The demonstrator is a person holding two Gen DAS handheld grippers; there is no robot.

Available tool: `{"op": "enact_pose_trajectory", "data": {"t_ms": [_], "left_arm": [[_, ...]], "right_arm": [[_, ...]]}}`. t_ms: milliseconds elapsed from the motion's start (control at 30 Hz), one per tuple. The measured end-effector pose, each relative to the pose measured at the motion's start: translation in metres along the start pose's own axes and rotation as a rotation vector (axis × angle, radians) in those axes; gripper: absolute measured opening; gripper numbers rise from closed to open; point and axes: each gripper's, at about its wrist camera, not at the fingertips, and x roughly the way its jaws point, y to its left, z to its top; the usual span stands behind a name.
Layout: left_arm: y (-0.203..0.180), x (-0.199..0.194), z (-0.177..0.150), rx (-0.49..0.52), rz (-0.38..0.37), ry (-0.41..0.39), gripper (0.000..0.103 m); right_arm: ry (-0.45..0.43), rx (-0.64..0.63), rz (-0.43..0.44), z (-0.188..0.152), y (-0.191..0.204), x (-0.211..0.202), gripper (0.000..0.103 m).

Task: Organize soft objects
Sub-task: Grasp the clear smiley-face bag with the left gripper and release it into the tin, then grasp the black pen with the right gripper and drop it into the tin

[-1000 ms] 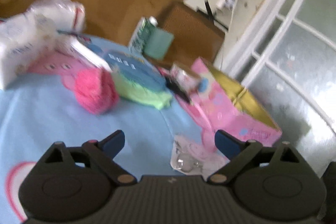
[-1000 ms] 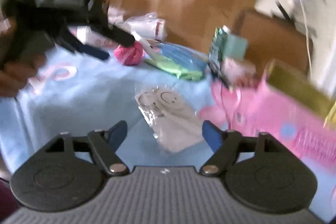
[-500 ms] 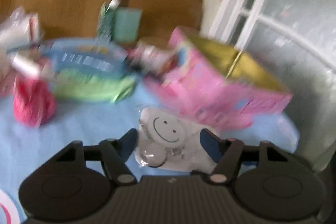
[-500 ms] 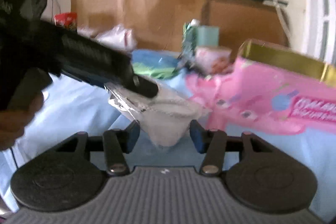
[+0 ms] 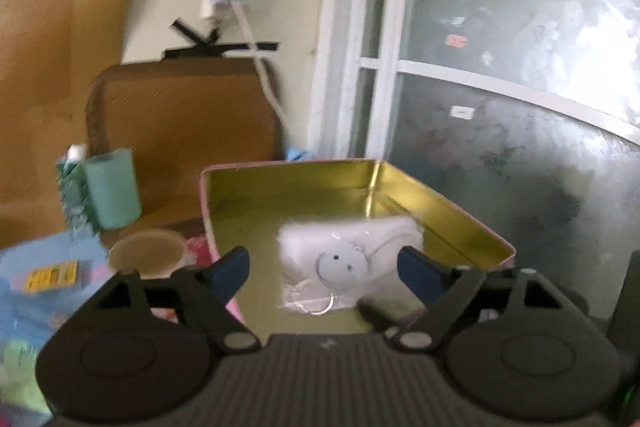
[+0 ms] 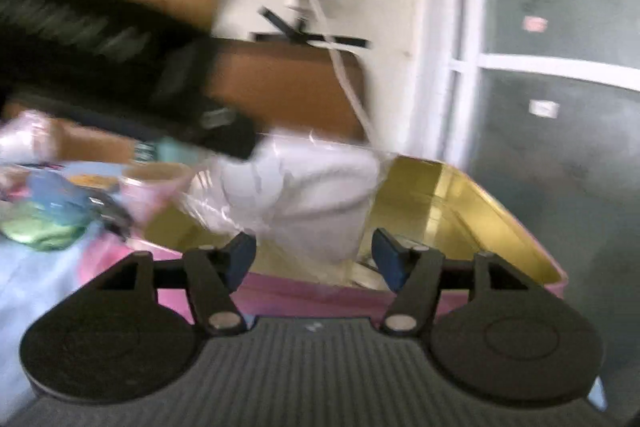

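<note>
Your left gripper (image 5: pixel 322 269) was opening, pads clear of the white packet (image 5: pixel 348 251) lying in the gold-lined tin (image 5: pixel 440 223). Your right gripper (image 6: pixel 314 253) was also opening, empty, at the tin's near wall. One packet was stowed; green cloths (image 6: pixel 38 227) at nine o'clock remained outside.
</note>
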Motion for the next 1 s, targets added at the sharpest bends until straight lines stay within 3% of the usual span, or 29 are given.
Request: {"op": "enact_pose_trajectory", "data": {"t_ms": [67, 167, 333, 467, 533, 600, 700, 767, 800, 867, 1000], "left_arm": [[0.017, -0.02, -0.011, -0.042, -0.023, -0.02, 0.085], [0.048, -0.063, -0.035, -0.105, 0.025, -0.059, 0.09], [0.112, -0.128, -0.089, -0.167, 0.22, -0.061, 0.09], [0.149, -0.14, -0.122, -0.278, 0.277, -0.003, 0.083], [0.16, -0.138, -0.132, -0.302, 0.28, 0.012, 0.081], [0.167, -0.135, -0.137, -0.336, 0.263, 0.032, 0.077], [0.173, -0.134, -0.135, -0.349, 0.229, 0.019, 0.076], [0.174, -0.134, -0.135, -0.334, 0.211, 0.019, 0.076], [0.173, -0.134, -0.135, -0.328, 0.21, 0.016, 0.076], [0.175, -0.136, -0.136, -0.33, 0.208, 0.003, 0.078], [0.188, -0.143, -0.136, -0.38, 0.164, -0.013, 0.083]], "right_arm": [[-0.017, 0.048, 0.03, -0.002, -0.002, -0.01, 0.067], [-0.049, 0.054, 0.069, -0.003, 0.009, -0.025, 0.066], [-0.065, -0.006, 0.29, 0.007, 0.064, -0.031, 0.066], [0.018, -0.089, 0.451, 0.021, 0.122, -0.001, 0.063], [0.035, -0.123, 0.441, 0.028, 0.144, 0.017, 0.063], [0.056, -0.195, 0.363, 0.032, 0.162, 0.042, 0.063], [0.167, -0.3, 0.259, 0.029, 0.177, 0.081, 0.058], [0.233, -0.317, 0.273, 0.026, 0.179, 0.099, 0.043], [0.224, -0.318, 0.278, 0.027, 0.179, 0.101, 0.025], [0.199, -0.349, 0.255, 0.028, 0.179, 0.096, 0.015], [0.171, -0.249, 0.372, 0.024, 0.158, 0.045, 0.014]]}}
